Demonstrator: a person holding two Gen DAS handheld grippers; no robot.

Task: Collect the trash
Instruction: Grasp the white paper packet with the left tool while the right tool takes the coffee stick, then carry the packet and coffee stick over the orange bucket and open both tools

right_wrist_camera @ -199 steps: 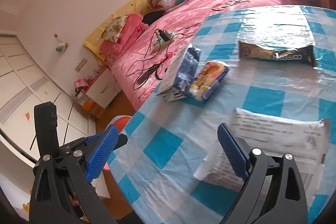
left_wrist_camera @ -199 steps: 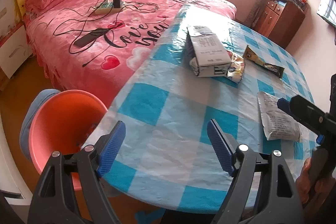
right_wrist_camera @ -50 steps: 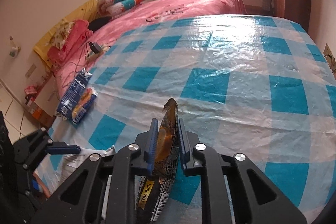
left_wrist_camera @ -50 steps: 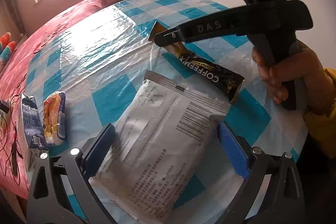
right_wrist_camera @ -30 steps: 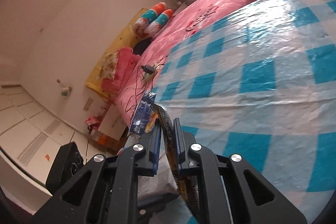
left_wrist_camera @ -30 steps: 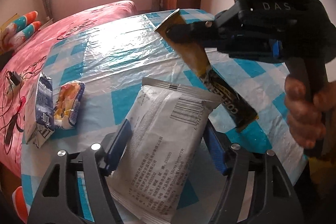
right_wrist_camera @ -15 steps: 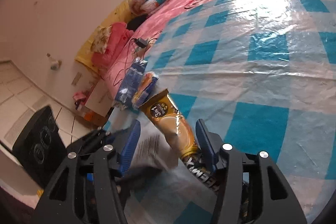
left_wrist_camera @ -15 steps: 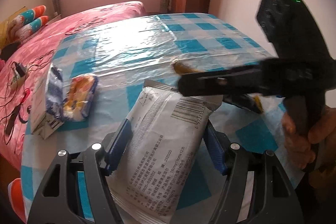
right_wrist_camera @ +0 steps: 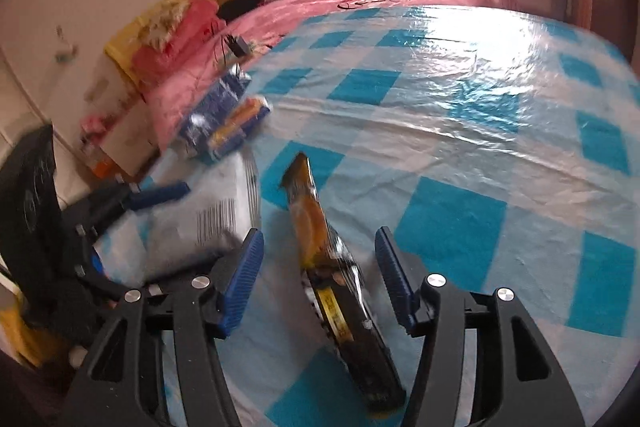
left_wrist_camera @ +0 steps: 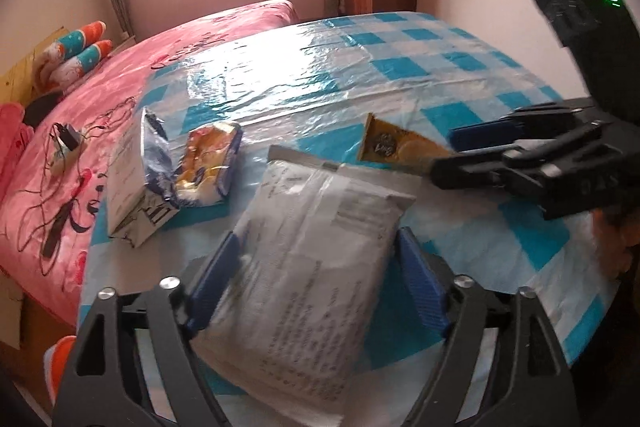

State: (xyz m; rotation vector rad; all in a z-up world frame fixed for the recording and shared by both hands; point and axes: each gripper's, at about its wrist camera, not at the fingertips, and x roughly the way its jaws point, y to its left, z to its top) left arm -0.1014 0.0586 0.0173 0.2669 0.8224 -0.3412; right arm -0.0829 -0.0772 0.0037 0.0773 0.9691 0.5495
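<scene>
The left gripper (left_wrist_camera: 316, 283), its jaws just widened, straddles the white printed plastic pouch (left_wrist_camera: 308, 267) without pressing it. The half-open right gripper (right_wrist_camera: 318, 279) has the brown-and-gold coffee sachet (right_wrist_camera: 320, 251) loose between its pads. Both wrappers could slide off the glossy blue-checked tablecloth (right_wrist_camera: 460, 131).

the right gripper (right_wrist_camera: 318, 275) has just opened; a coffee sachet (right_wrist_camera: 320, 247) lies untouched between its jaws.

Blue-checked table (left_wrist_camera: 400, 67) (glossy cover), carton (left_wrist_camera: 136, 179), snack packet (left_wrist_camera: 208, 163), coffee sachet (right_wrist_camera: 320, 239)

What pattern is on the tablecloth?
Blue and white checks on the tablecloth, clearest in the right wrist view.
</scene>
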